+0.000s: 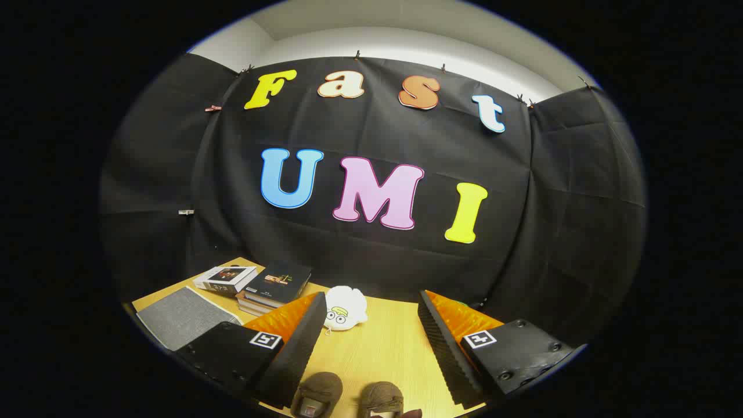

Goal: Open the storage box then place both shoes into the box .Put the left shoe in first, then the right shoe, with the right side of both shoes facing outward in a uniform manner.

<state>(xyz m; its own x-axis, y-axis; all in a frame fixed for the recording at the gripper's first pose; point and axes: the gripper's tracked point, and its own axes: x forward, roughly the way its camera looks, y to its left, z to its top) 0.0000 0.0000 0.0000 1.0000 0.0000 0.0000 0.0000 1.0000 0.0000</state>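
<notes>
Two small brown shoes [318,393] [382,398] stand side by side on the wooden table [383,348], low between my fingers; only their near ends show. My gripper [371,310] is open, its fingers spread wide to either side of the shoes and touching nothing. A grey flat-topped box [183,316], possibly the storage box, lies to the left of my left finger [305,337], lid down.
A stack of dark books [277,284] and a white box [225,278] lie at the table's far left. A white plush toy with a cartoon face [345,307] sits just ahead of my left finger. The booth's black cloth wall rises close behind the table.
</notes>
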